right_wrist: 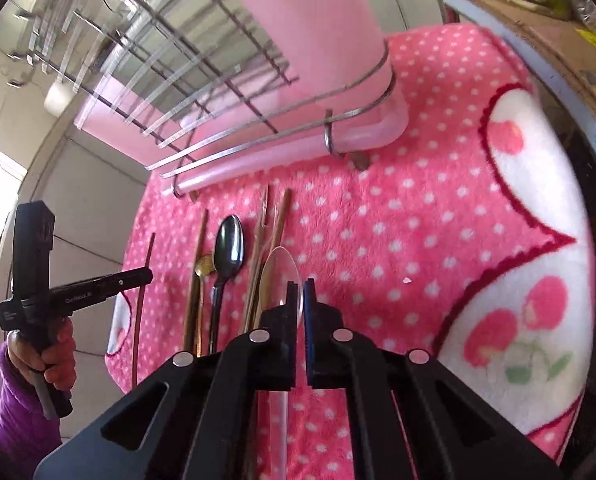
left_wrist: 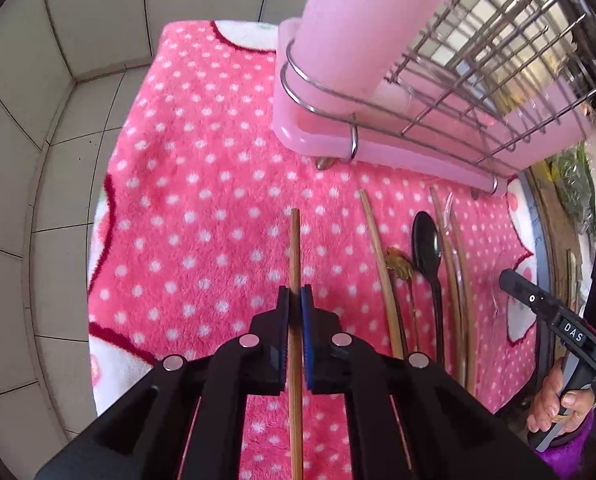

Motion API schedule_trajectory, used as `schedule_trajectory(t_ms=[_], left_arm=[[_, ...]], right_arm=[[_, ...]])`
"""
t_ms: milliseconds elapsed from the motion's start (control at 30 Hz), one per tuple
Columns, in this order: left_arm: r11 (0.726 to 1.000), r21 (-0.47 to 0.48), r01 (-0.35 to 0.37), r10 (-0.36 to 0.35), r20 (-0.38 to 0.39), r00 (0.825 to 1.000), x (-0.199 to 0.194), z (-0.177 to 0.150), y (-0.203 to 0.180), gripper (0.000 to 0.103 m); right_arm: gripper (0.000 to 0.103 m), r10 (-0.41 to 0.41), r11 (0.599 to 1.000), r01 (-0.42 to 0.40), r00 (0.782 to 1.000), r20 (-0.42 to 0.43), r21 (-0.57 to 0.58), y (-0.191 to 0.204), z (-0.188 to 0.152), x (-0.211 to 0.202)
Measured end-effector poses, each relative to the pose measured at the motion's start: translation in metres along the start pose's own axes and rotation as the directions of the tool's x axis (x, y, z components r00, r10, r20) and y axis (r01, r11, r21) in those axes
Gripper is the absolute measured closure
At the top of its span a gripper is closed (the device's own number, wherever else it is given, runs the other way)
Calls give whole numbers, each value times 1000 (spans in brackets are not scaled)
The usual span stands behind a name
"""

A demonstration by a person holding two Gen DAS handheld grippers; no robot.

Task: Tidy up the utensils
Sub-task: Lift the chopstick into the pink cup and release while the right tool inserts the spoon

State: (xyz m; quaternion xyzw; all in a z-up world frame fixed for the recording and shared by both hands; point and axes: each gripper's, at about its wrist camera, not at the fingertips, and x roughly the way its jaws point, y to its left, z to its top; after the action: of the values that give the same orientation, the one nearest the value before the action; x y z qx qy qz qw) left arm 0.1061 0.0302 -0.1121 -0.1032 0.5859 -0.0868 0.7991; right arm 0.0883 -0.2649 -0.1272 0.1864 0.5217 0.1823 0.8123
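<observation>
My left gripper (left_wrist: 295, 295) is shut on a wooden chopstick (left_wrist: 294, 240) and holds it over the pink dotted blanket (left_wrist: 202, 184). My right gripper (right_wrist: 301, 290) is shut on a clear plastic spoon (right_wrist: 280, 274). Other utensils lie in a row on the blanket: a black spoon (left_wrist: 427, 256), a small gold spoon (left_wrist: 397, 266), several wooden chopsticks (left_wrist: 379, 264). They also show in the right wrist view: the black spoon (right_wrist: 228, 248), a fork (right_wrist: 260, 232), chopsticks (right_wrist: 196, 276). The pink utensil holder (left_wrist: 349, 28) stands in the wire rack (left_wrist: 497, 60) behind them.
The rack sits in a pink drip tray (left_wrist: 321, 136) at the blanket's far side. Tiled wall (left_wrist: 38, 100) lies to the left. A cardboard box with clutter (right_wrist: 537, 4) borders the right. The other hand-held gripper shows at the right edge of the left wrist view (left_wrist: 557, 324).
</observation>
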Motion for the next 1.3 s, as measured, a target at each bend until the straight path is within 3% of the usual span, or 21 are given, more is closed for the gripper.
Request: schedule_trajectory(t_ms=[100,233,400,600,767,867,1067,1167,1300], left_arm=[[999,-17,38,-36,116,993,-32,-6,4,98],[998,-14,69,-63,274,960,-71,-15,8,98],[990,-3,141,-126,432,893,-116,-27,12,98],[978,27,207,-187,554,811,-164,-37,17,98],[971,65,230,-218,635,741,-214,-31,11,98],[970,89,227,-227,674,703,-241,-21,5,98],[975,128,184,-216,758,616,-289,7,-12,98],[980,125,153,-192,784,591,-302,28,-19,98],[986,108,127,-163,794,586,-300,58,-23,98]], right_arm=[[100,19,1000,-19,996,87,-2,-1,-3,-24],[100,14,999,-7,982,187,-39,6,-8,-47],[100,36,998,-20,958,284,-58,15,-9,-72],[100,50,996,-20,927,371,-84,26,-3,-103],[100,75,993,-26,888,453,-113,40,13,-132],[100,88,991,-21,852,516,-134,49,33,-153],[100,84,983,44,751,655,-176,72,75,-184],[100,66,982,85,689,722,-171,76,98,-190],[100,44,980,123,630,775,-155,74,123,-190]])
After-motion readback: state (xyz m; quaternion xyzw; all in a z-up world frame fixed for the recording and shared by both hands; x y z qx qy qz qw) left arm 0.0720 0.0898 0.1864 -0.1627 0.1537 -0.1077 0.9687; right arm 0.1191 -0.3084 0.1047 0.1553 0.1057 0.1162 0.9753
